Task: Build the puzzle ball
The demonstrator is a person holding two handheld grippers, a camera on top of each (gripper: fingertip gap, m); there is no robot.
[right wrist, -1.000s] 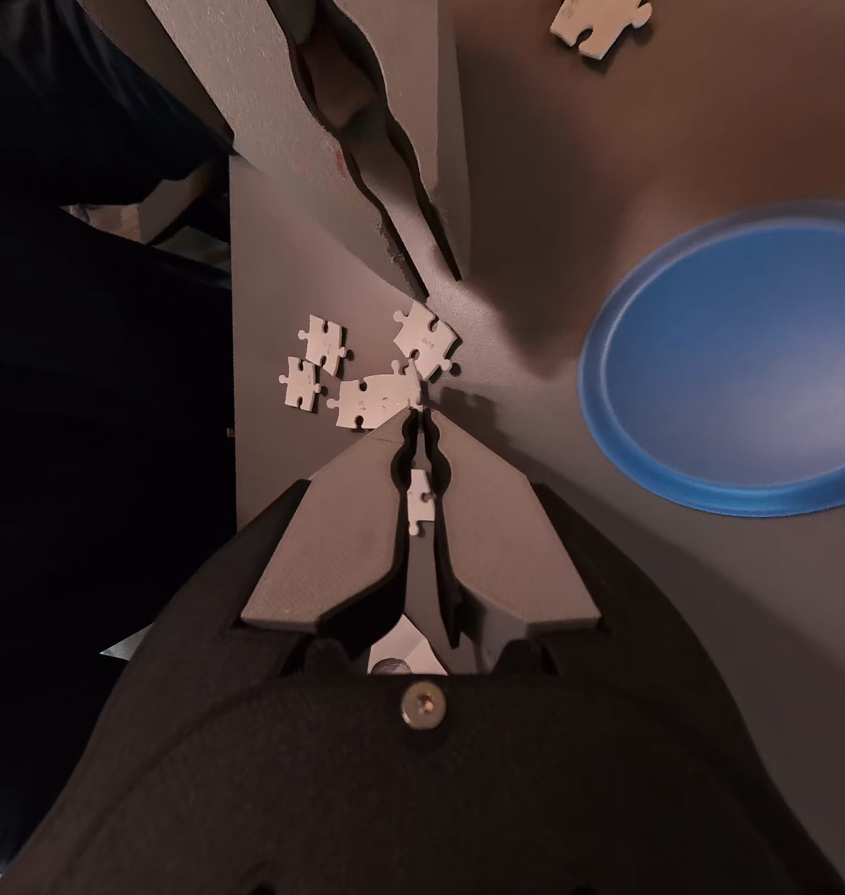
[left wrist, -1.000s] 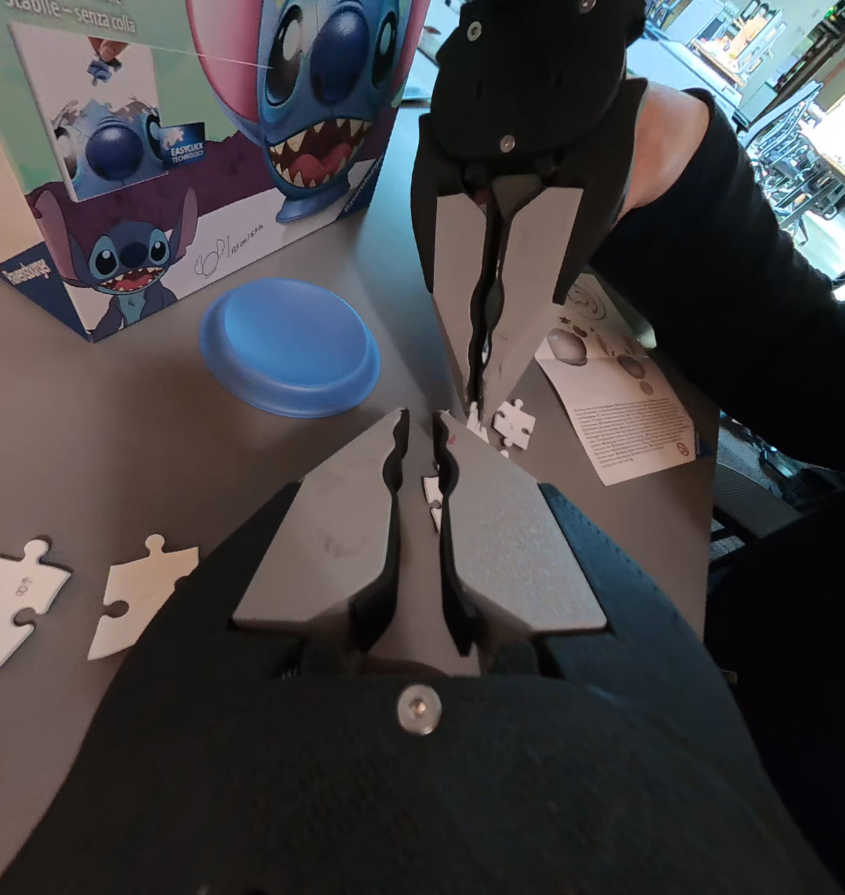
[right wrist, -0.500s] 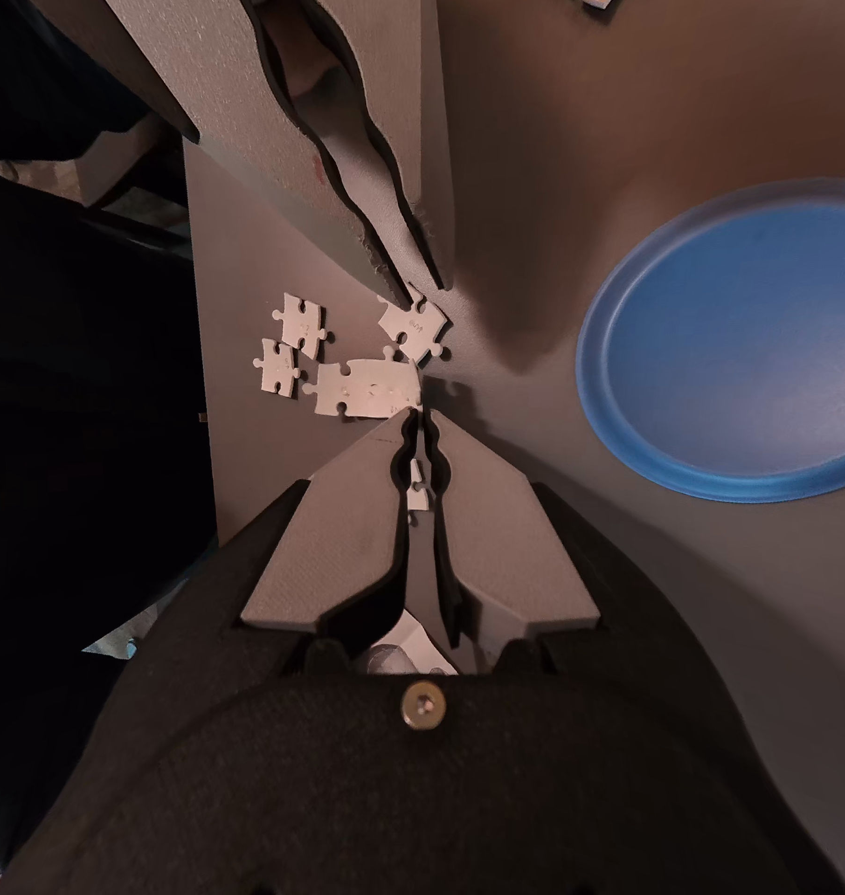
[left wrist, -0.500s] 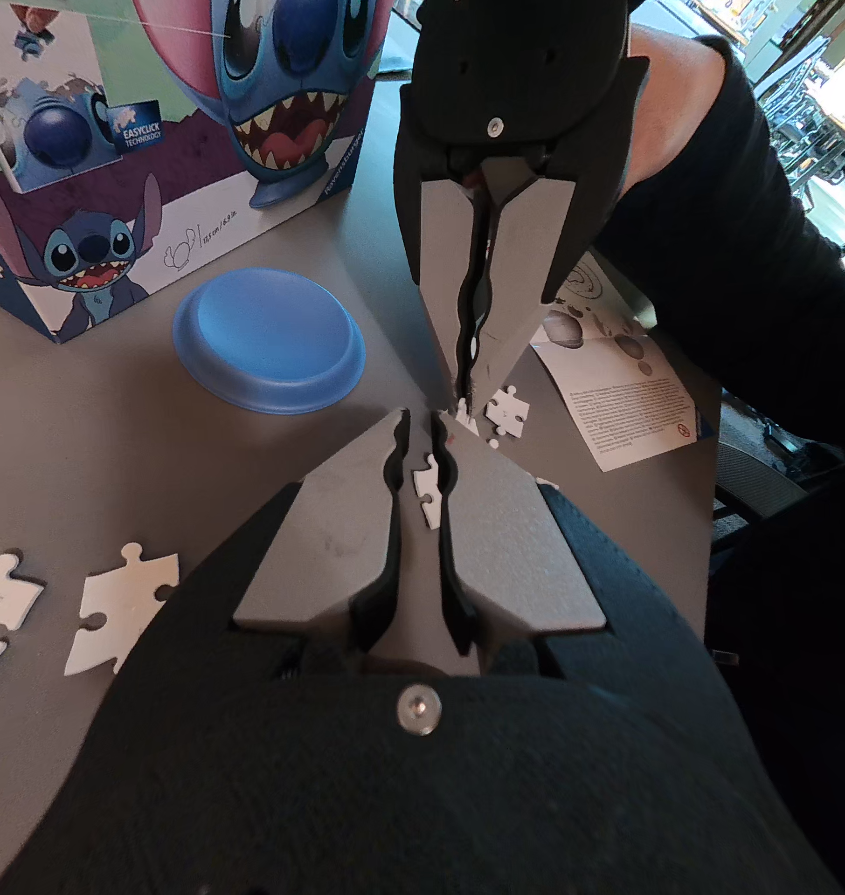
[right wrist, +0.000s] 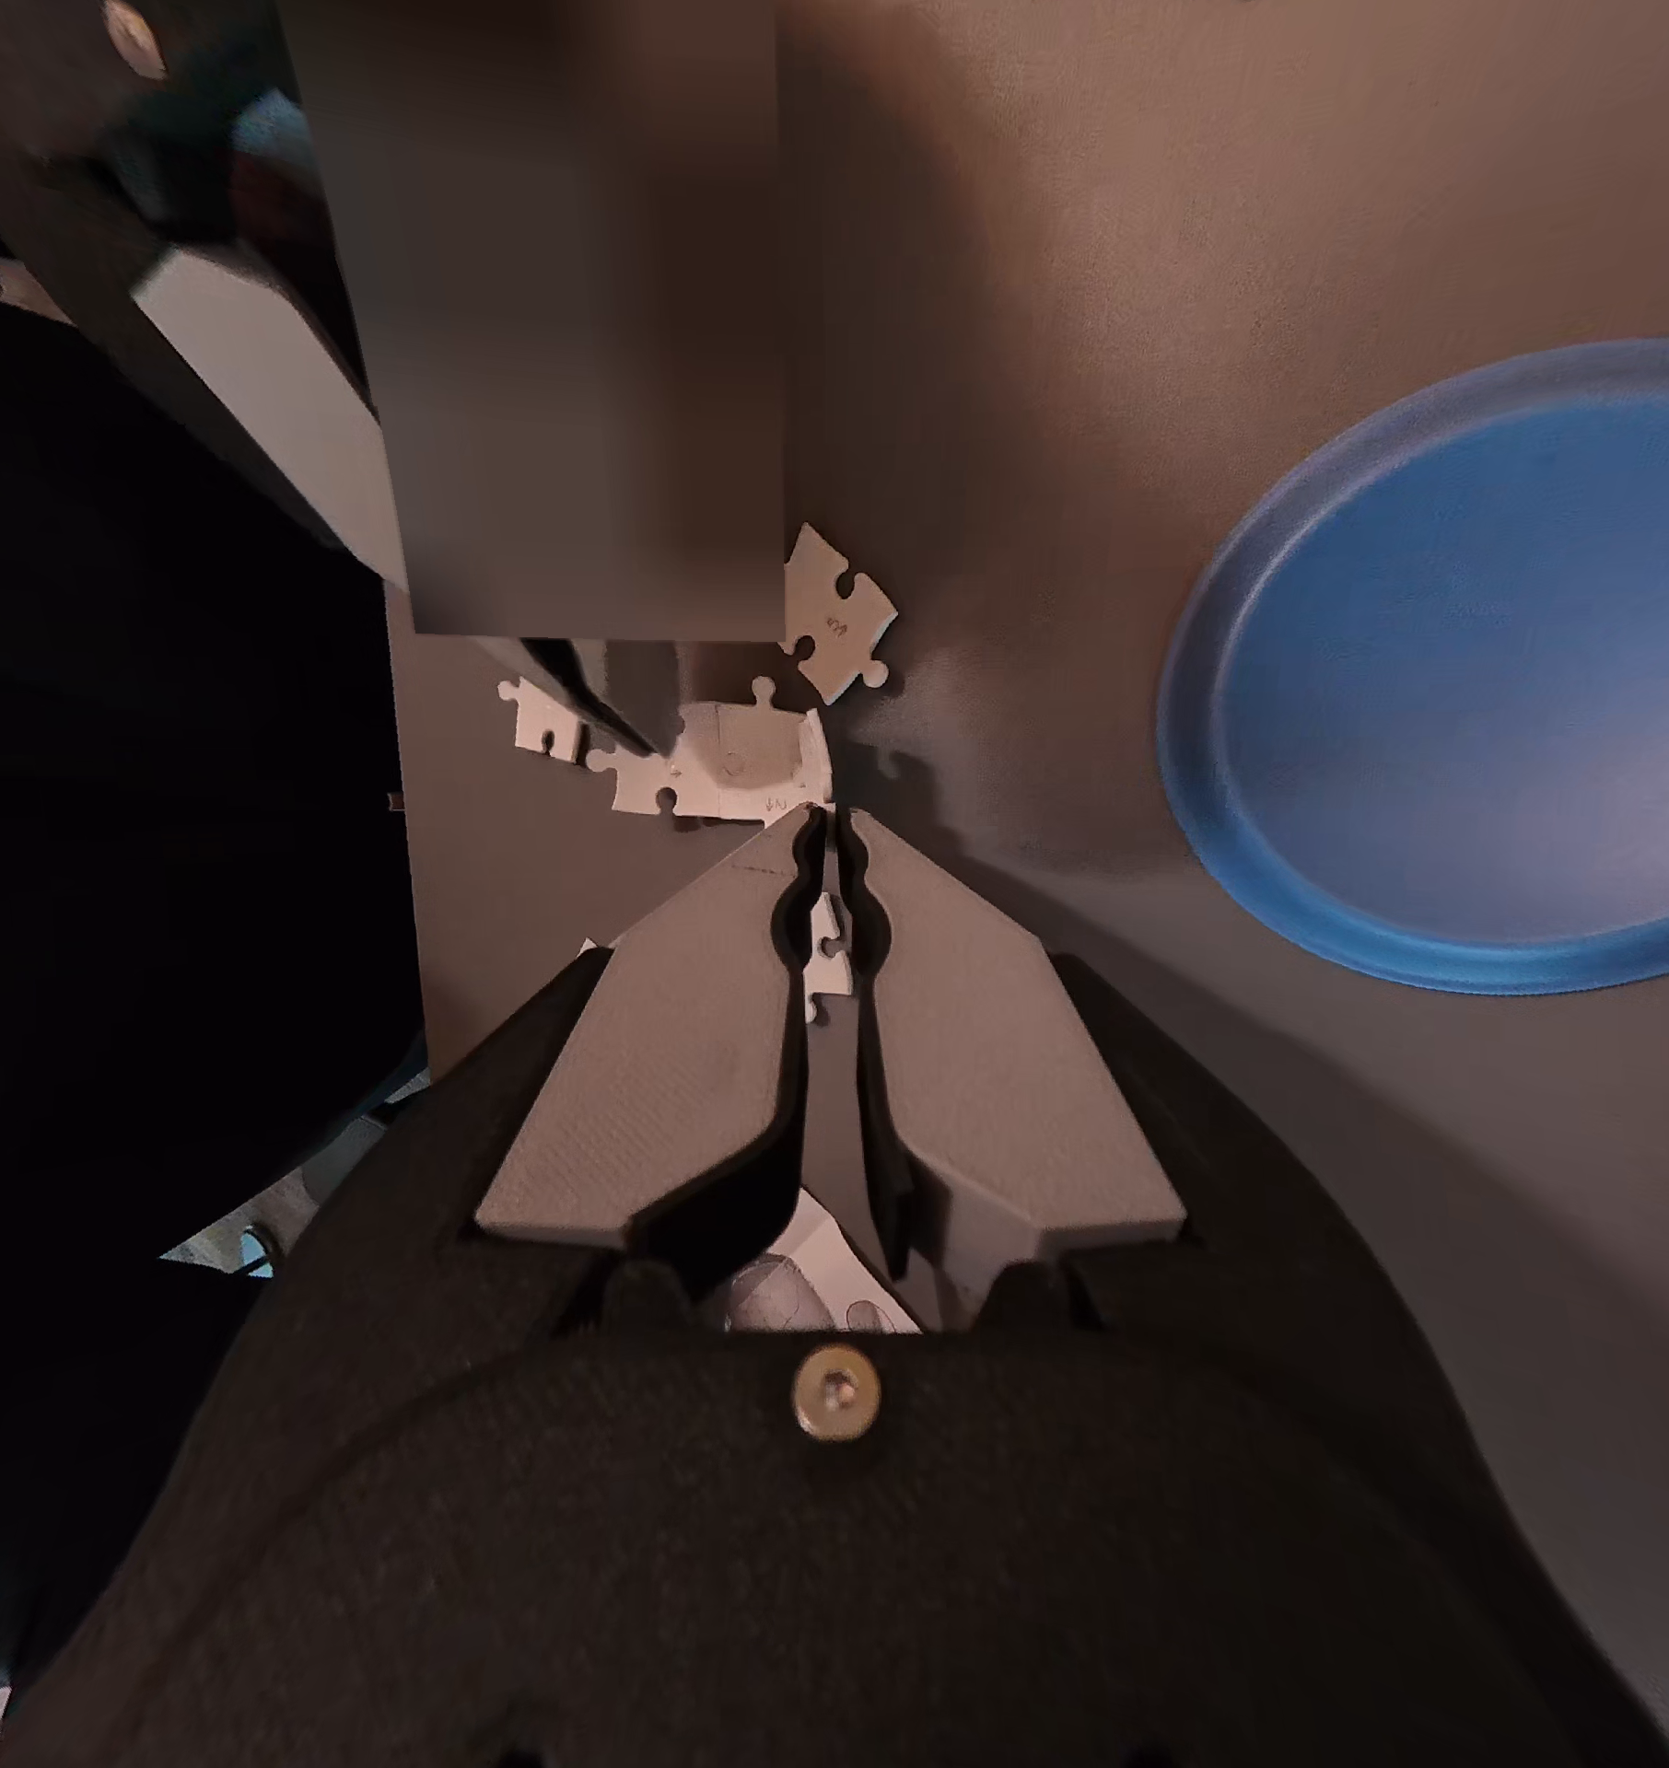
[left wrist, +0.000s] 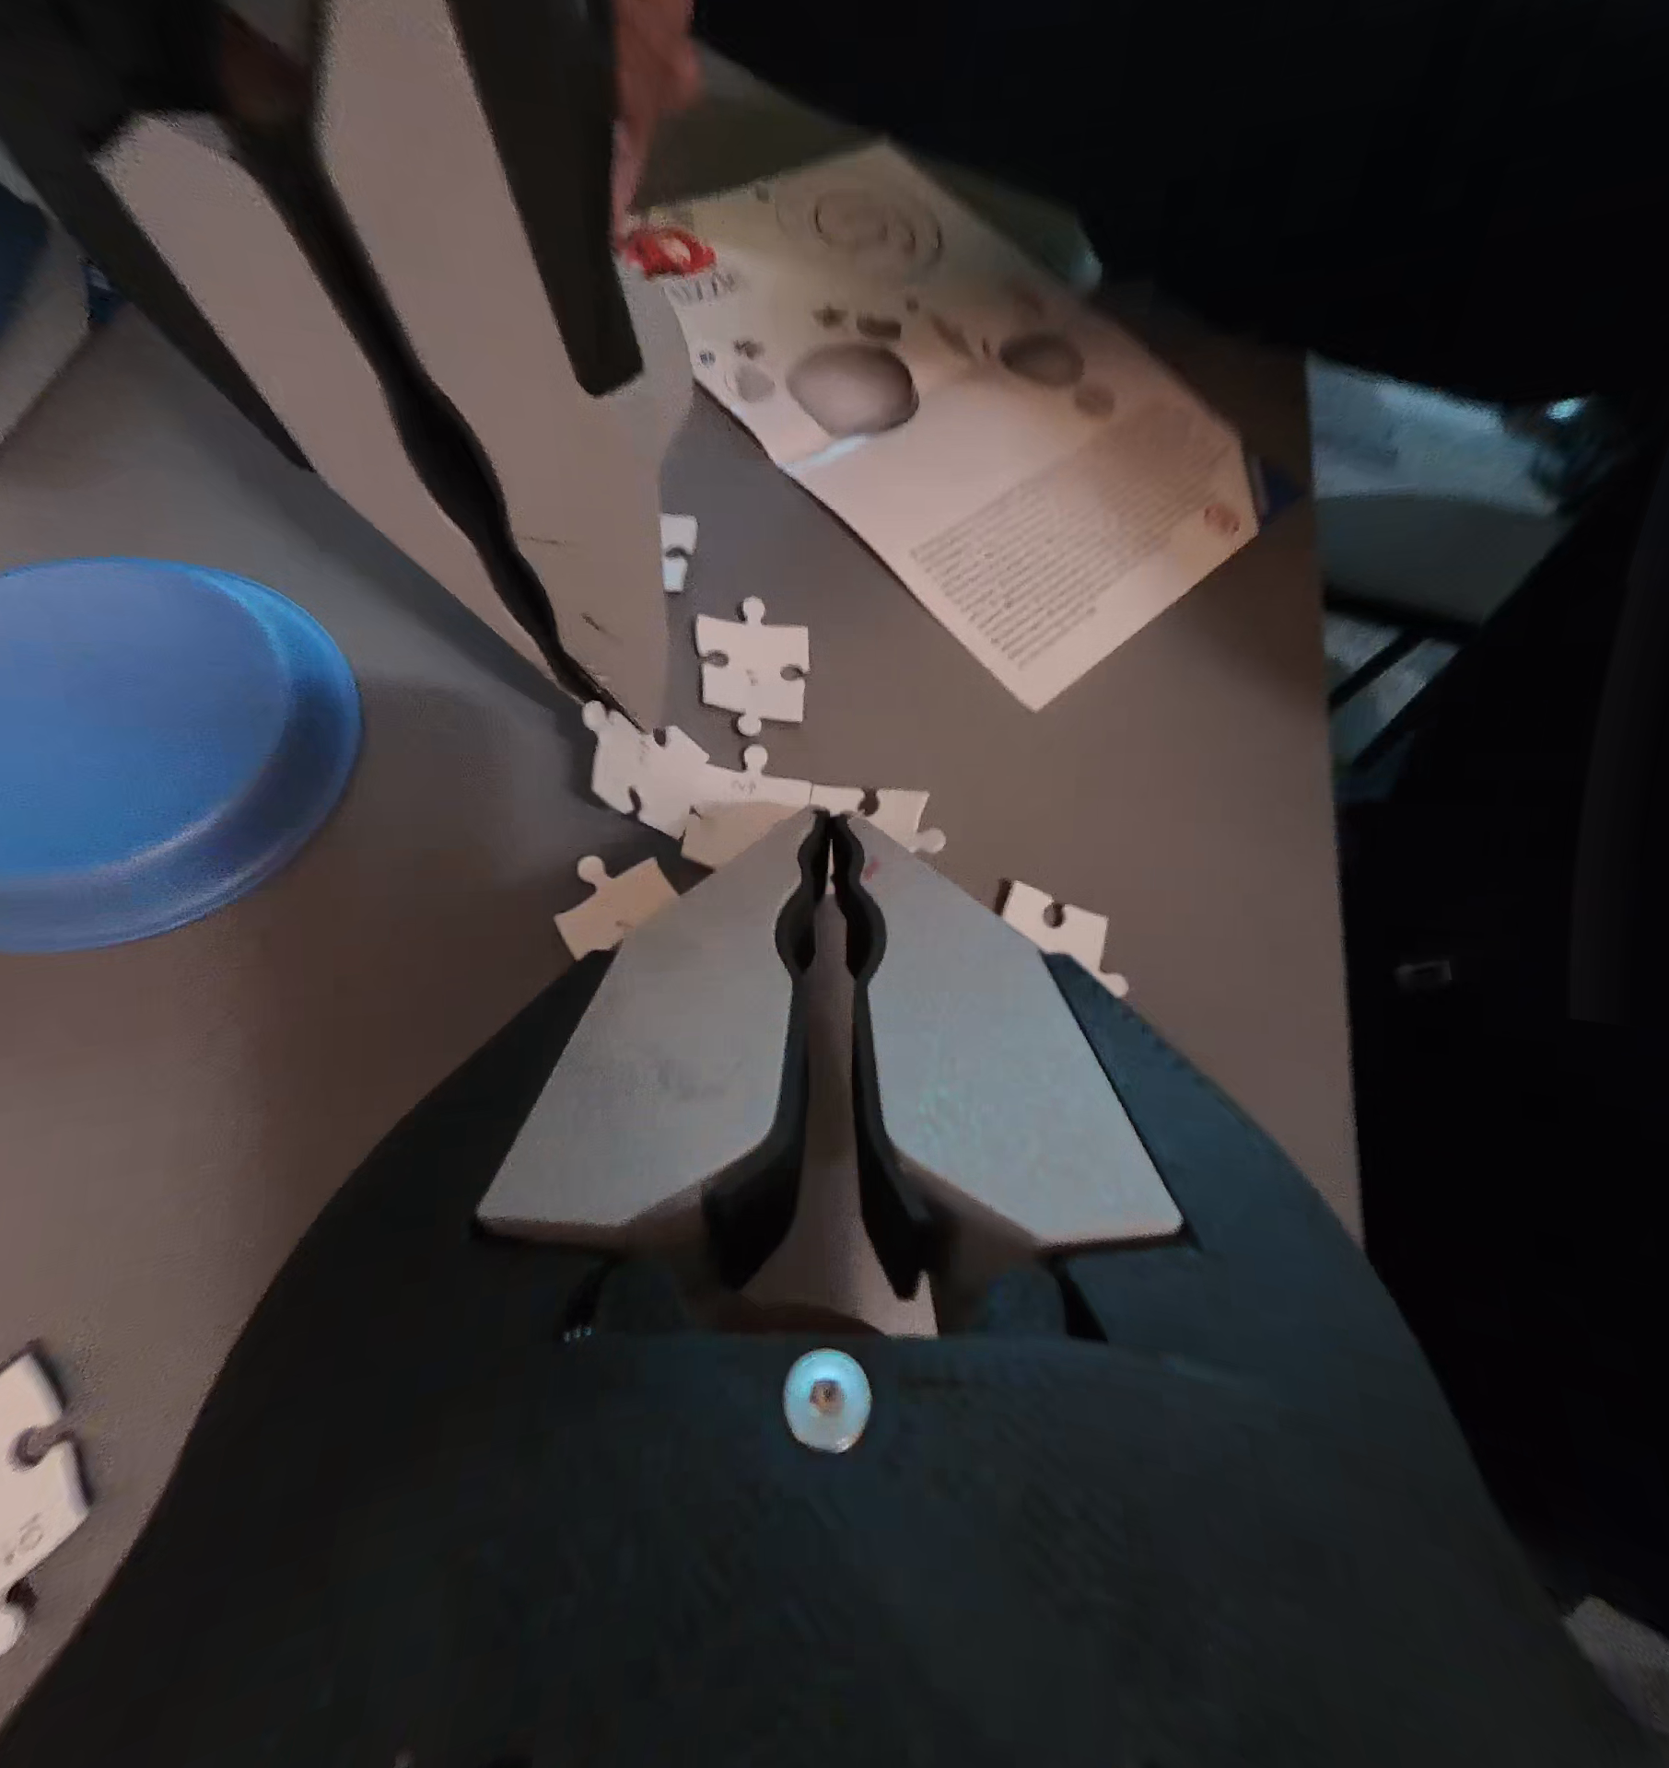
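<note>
**Left wrist view first: two closed tongs over a small chain of pieces**

Left wrist view: the left gripper has its jaws pressed together, with the tips right at the joined strip of puzzle pieces on the grey table. Whether it really pinches the strip or only touches it, I cannot tell (the picture is blurred). The right gripper comes down from the top and its tip meets the other end of the same strip. Loose pieces lie just beside, one near the instruction sheet. The blue stand is at the left, apart from the work.

Right wrist view: the right gripper is also clenched, and its tips are at the edge of the strip. A single puzzle piece shows in the narrow gap between its fingers; I think it lies on the table below and is not held, but this is not sure.

The risks, in my judgement: the strip is only a short chain, so pressure from two sides could bend it and open the joints. A closed tip may also slide on the smooth back of a piece and push the loose neighbours away, some toward the table edge near the person.
</note>
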